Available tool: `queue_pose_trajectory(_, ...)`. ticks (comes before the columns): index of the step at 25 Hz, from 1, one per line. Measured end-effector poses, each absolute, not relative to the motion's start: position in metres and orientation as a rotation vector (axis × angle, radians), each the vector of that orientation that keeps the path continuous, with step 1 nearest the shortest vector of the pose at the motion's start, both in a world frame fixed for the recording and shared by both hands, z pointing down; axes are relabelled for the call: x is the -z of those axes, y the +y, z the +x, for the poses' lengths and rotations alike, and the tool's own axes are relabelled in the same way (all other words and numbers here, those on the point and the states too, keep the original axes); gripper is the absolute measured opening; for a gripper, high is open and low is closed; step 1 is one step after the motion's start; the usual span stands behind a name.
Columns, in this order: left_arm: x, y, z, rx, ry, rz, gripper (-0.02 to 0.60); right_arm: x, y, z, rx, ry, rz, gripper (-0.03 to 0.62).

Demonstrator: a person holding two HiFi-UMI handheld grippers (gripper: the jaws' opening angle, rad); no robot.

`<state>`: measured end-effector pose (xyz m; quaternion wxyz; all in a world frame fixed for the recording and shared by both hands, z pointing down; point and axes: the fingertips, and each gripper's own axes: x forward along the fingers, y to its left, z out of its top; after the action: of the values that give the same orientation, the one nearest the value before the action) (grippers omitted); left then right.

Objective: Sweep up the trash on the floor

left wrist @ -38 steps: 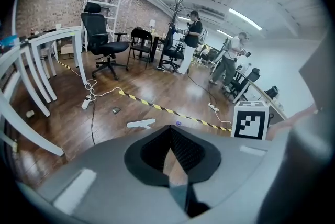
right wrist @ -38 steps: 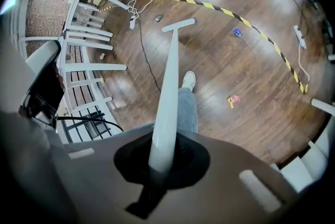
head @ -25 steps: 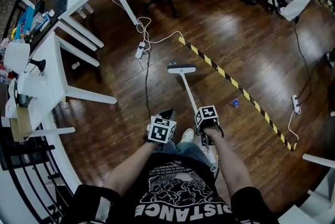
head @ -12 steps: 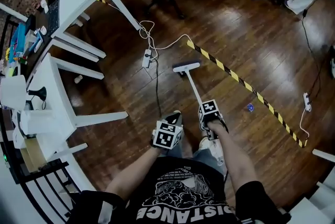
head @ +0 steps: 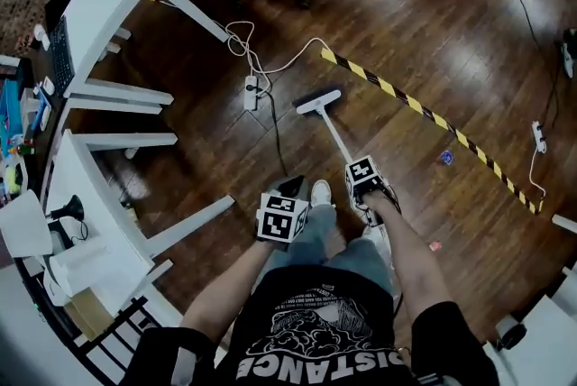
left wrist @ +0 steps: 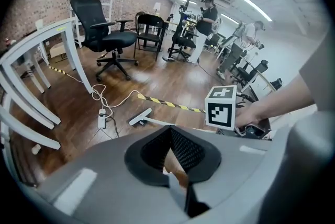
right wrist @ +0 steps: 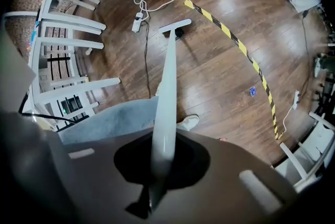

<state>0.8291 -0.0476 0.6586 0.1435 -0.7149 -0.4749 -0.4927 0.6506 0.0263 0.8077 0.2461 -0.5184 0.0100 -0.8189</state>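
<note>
Gripping the broom [right wrist: 167, 92] by its white handle with the right gripper [head: 365, 186], clamped tight round the shaft. Resting the broom's head on the wooden floor [head: 406, 32] near a power strip [head: 251, 92], short of the striped tape [head: 433, 118]. Carrying nothing in the left gripper [left wrist: 170, 134], pinched shut at the tips, beside a shoe [head: 321, 192]. Facing trash to the right: a blue scrap [head: 446, 158] just beside the tape, a red scrap [head: 435, 245] nearer the feet.
</note>
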Motion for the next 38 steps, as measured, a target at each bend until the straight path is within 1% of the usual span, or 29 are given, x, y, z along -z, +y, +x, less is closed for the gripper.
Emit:
queue_pose_trajectory(9,-0.673,-0.008,0.806,1.375,-1.562,-1.836,0.005,-0.809,0.018,0.607,2.221,-0.035,-1.375,0.000)
queue_pose_trajectory(17,-0.669,0.014,0.754,1.319,-1.649,-1.725,0.005,-0.807,0.014,0.517,2.247,-0.107,-1.298,0.000)
queue_pose_trajectory(28,-0.664,0.035,0.629,1.234,-1.730,-1.623,0.005,-0.803,0.004,0.373,2.175,-0.201,-1.247,0.000)
queue_pose_trajectory(38,-0.649,0.035,0.491,1.155,-1.814,-1.485,0.005,-0.788,-0.022,0.226,2.122,-0.281,-1.183,0.000)
